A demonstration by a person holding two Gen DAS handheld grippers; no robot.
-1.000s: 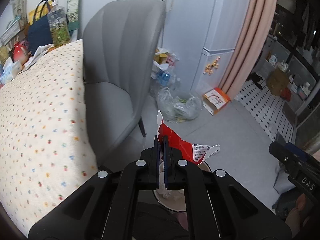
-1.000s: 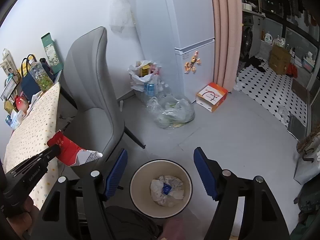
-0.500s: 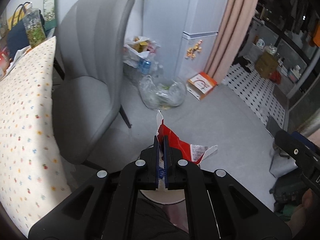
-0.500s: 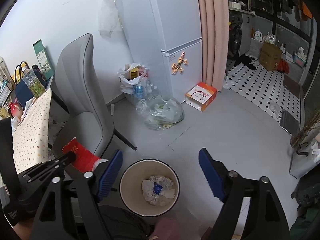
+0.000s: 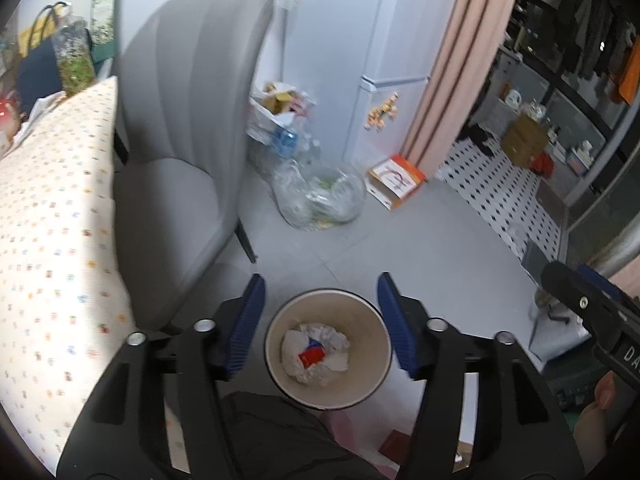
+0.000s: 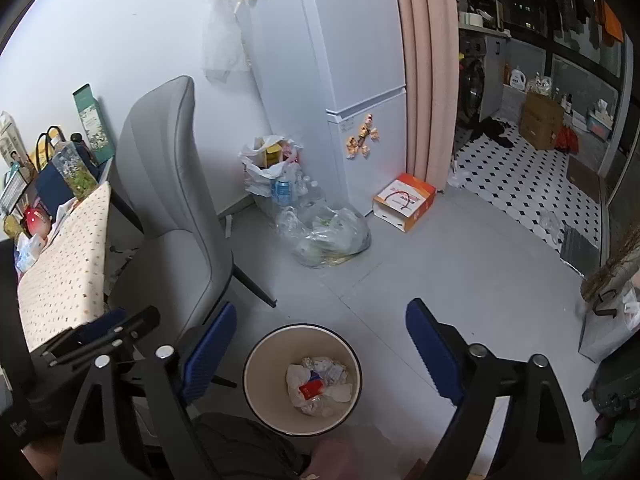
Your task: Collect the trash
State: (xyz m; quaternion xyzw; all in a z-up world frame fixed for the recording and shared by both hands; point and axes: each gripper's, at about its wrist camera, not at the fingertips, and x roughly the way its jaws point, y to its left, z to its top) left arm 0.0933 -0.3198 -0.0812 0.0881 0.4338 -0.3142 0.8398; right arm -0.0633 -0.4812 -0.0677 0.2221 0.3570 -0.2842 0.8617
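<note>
grey floor fills most of both views, with a grey chair (image 6: 172, 216) at left and a fridge (image 6: 360, 80) behind it. low in the centre stands the bin (image 5: 276, 364), round and cream inside. in it lies a red wrapper (image 5: 312, 356) on top of crumpled white paper (image 5: 336, 338).

my left tongs (image 5: 320, 320) are opening right above the bin, with nothing between the blue pads. my right tongs (image 6: 320, 348) are opening too, wide apart and empty, framing the bin from the other view.

i judge the wrapper light, thin and crinkly, with no stiffness; a pinch on any loose edge would carry it. the paper looks just as soft and light.

against the fridge, at mid frame, a clear bag (image 6: 328, 236) bulges with what looks like plastic waste, and a white bag (image 6: 268, 168) behind it holds bottles and boxes. an orange carton (image 6: 404, 200) lies on the floor by the curtain (image 6: 428, 72). the dotted surface (image 5: 48, 220) is at far left.
</note>
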